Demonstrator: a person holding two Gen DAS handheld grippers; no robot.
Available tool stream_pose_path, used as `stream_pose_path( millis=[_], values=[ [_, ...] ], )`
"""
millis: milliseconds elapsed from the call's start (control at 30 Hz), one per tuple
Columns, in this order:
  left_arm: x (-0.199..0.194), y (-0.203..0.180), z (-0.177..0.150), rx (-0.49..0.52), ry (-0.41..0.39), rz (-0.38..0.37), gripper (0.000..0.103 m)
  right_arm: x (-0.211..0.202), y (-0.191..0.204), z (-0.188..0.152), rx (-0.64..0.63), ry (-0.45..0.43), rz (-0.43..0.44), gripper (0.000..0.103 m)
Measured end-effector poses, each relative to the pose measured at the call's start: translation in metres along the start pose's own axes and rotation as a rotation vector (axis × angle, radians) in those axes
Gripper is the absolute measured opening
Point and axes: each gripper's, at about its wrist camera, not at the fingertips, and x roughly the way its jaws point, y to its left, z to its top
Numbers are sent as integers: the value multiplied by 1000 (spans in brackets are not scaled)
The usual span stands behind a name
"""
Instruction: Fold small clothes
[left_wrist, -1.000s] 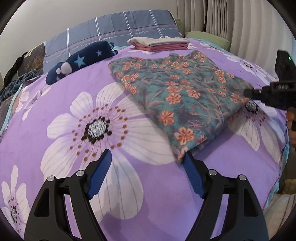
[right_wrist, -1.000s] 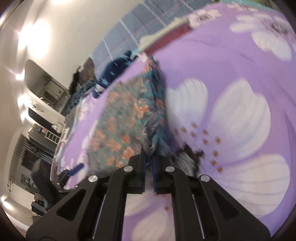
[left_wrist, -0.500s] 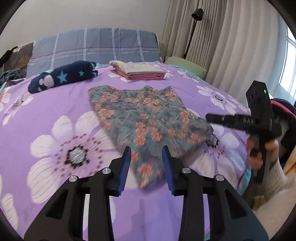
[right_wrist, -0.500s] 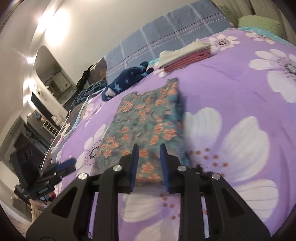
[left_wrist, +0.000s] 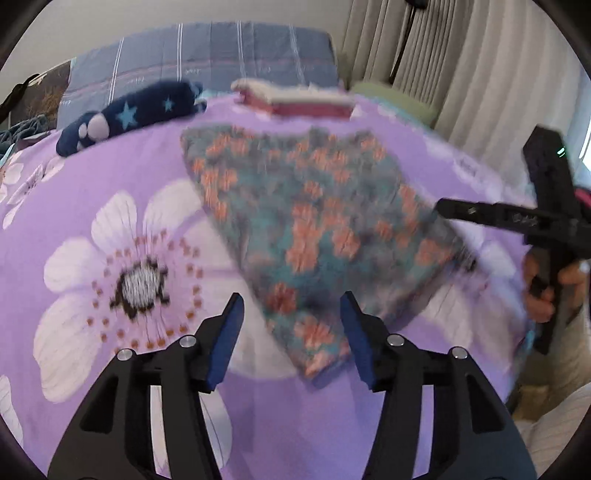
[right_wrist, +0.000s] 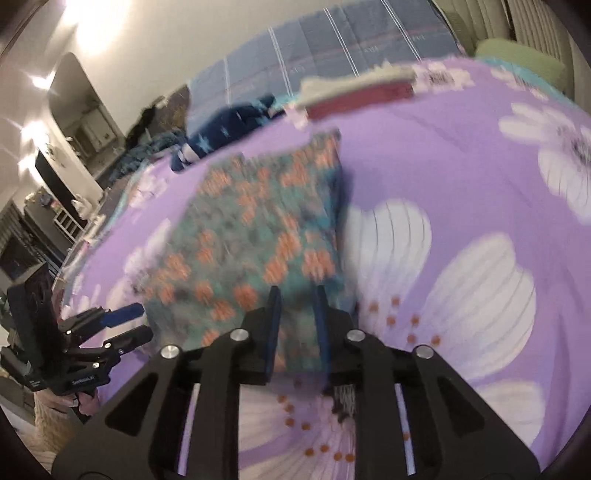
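Between folds: floral cloth lies flat on purple bedspread, w/ 2 claws free above its near edge.
Left claw is opening, nothing pinched; right claw narrowly parted, empty. Next we likely re-grip 2 corners & fold again.

Both views are smeared by motion — the floral garment ahead of the left tool shows only blurred blotches, so its folds and edges are unclear. The folded stack far beyond is blurred too — its layers cannot be counted. The right tool's body is cut off below.
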Motion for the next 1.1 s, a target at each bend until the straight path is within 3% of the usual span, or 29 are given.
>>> stream_pose_path(
  millis=[200,267,367,400,500,533,600,700,767,867,1100],
  values=[
    [-4,-16,32,67,-95,-73,37,14,4,44,-81,-2,-36,24],
    [18,-19,36,74,-57,-98,36,23,3,56,-77,6,-10,24],
    [60,-20,26,69,49,-64,36,38,1,69,-81,11,28,24],
    [63,-21,24,76,43,-60,36,45,-1,72,-84,17,32,24],
    [61,-21,25,74,38,-76,37,80,-14,72,-87,88,-93,22],
    [61,-20,25,69,37,-83,38,91,-22,68,-77,110,-88,22],
    [62,-18,26,67,39,-94,41,91,-25,69,-67,104,-70,22],
    [64,-25,24,103,43,-114,57,79,-15,80,-121,79,-77,23],
    [66,-36,23,156,50,-90,66,72,-12,98,-129,45,-65,25],
    [68,-48,21,212,57,-51,70,78,-14,124,-120,34,-51,30],
    [68,-47,21,214,52,-47,70,160,-32,169,-37,209,-8,29]
  ],
)
